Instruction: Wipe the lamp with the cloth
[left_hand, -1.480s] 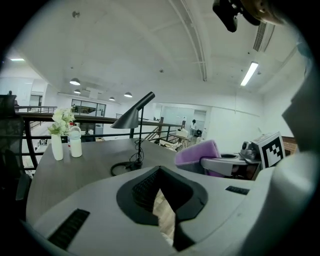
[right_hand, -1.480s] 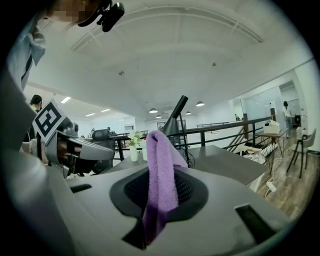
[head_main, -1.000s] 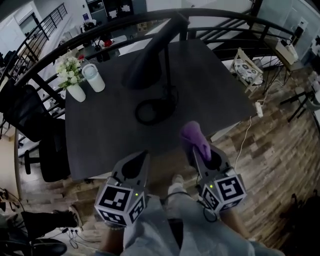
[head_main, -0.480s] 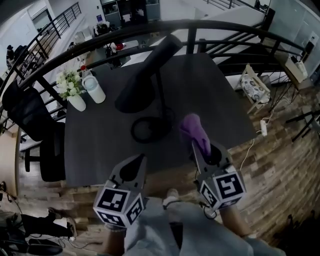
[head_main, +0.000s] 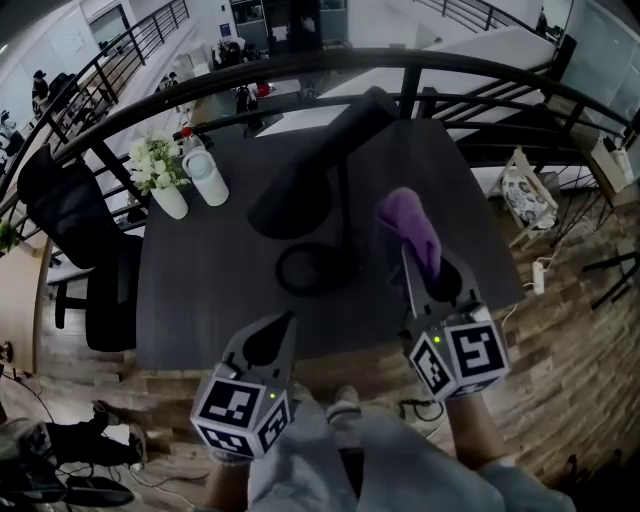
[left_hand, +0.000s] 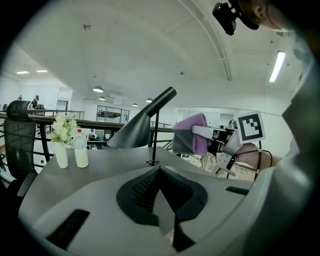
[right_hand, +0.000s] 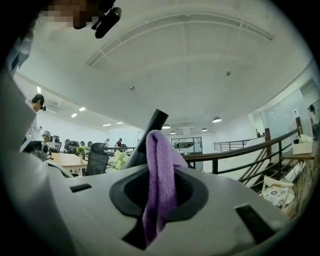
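A black desk lamp (head_main: 305, 185) with a cone shade and ring base (head_main: 316, 268) stands on the dark table (head_main: 195, 290). My right gripper (head_main: 408, 252) is shut on a purple cloth (head_main: 410, 222), held over the table just right of the lamp's stem, apart from it. In the right gripper view the cloth (right_hand: 160, 175) hangs between the jaws, with the lamp's neck (right_hand: 155, 120) behind it. My left gripper (head_main: 286, 322) hovers at the table's near edge, shut and holding nothing. The left gripper view shows the lamp (left_hand: 142, 125) and the cloth (left_hand: 192, 132).
A white vase of flowers (head_main: 160, 180) and a white bottle (head_main: 205, 175) stand at the table's far left corner. A black railing (head_main: 300, 70) curves behind the table. A black office chair (head_main: 75, 230) stands to the left. Wooden floor lies to the right.
My right gripper has carried the purple cloth forward over the table, closer to the lamp's stem. The left gripper stays at the near edge.
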